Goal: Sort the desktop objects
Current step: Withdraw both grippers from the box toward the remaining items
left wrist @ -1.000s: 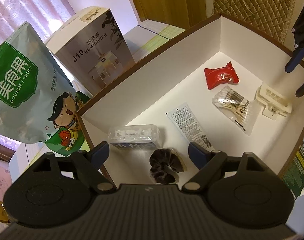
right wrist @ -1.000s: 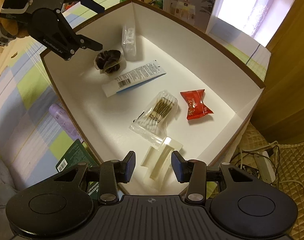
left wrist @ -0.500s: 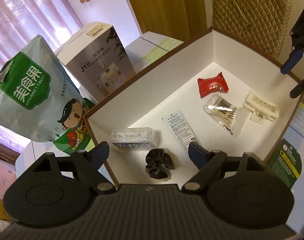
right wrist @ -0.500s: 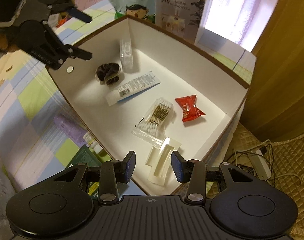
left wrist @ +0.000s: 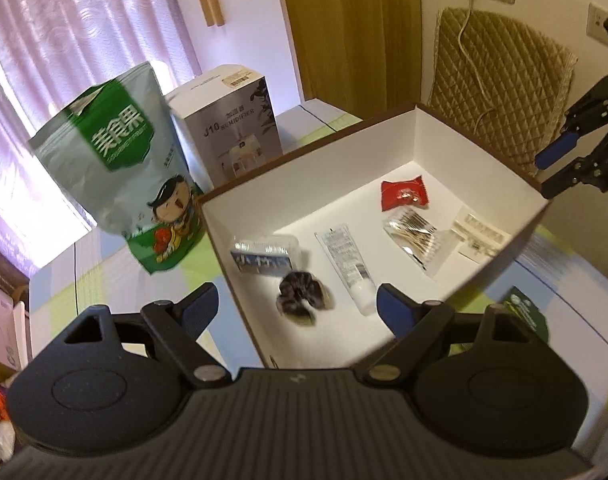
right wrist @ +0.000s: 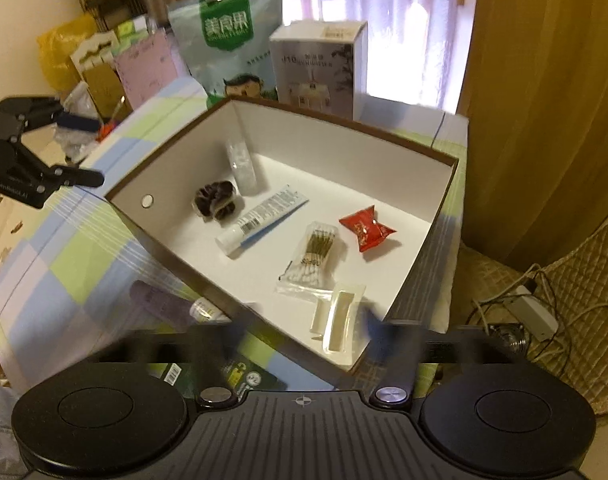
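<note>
The desk (right wrist: 64,248), under a checked blue, green and lilac cloth, now takes up far more of both views than a second ago: both tools have pulled up and back from the box. The white-lined cardboard box with a brown rim (right wrist: 343,128) lies ahead of and below both tools, smaller in view than before, and its contents sit where they did. The green snack pouch (left wrist: 116,168) and the grey humidifier carton (left wrist: 232,128) stand beyond its far wall.

Inside, ahead of the left tool (left wrist: 296,308), lie a clear plastic case (left wrist: 264,256), a dark fabric scrunchie (left wrist: 300,296) and a white tube with a barcode (left wrist: 347,260). Nearer the right tool (right wrist: 304,328) lie a clear bag of cotton swabs (right wrist: 311,256), a red sweet wrapper (right wrist: 365,230) and a cream plastic hair clip (right wrist: 337,320).

The left tool's jaws stand apart with nothing between them, as before. The right tool's jaws, blurred, have just been opening and now stand wide, empty, above the hair clip.
</note>
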`<state>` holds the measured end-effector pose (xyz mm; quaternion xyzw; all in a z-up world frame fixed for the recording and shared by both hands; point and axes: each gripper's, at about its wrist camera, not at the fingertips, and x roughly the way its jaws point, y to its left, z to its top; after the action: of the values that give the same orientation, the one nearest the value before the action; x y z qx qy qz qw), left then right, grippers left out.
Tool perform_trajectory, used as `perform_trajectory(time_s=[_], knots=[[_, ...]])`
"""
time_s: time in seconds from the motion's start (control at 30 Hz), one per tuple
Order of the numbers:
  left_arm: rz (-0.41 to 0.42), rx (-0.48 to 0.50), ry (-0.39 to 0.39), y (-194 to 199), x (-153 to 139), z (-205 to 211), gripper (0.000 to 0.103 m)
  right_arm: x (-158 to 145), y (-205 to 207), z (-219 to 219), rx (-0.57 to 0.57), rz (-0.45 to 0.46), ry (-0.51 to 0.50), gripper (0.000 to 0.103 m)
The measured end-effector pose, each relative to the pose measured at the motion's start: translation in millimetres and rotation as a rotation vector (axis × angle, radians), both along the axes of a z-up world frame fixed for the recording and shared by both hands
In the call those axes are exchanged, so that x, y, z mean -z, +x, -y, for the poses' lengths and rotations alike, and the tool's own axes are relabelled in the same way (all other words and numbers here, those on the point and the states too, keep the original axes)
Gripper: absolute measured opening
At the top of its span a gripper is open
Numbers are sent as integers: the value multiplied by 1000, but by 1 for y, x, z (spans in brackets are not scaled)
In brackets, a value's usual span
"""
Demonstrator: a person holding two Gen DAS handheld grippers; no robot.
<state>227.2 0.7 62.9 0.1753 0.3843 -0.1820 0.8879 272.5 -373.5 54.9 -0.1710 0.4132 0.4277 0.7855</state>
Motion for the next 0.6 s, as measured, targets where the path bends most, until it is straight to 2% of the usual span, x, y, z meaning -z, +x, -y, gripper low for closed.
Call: perform_trajectory(time_s=[0.07,0.23,0.37,0.5,0.6], knots=[[-7,-12,-12,-15,1,-6,84,-5,-17,7,-41,27,34,94],[-39,-56,-25,-45,13,-17,84,4,-46,11,-108,5,38,94],[-82,-99,-42,-58,30,-22,84,42,-53,10,-79,-126,41,94],[-127,-143,-71,-63,48,-26,84,91,-42,15,51,-280,91,94],[-154,-157,-68,-65,60,-26,84,110,-40,15,77,-305,94,94]])
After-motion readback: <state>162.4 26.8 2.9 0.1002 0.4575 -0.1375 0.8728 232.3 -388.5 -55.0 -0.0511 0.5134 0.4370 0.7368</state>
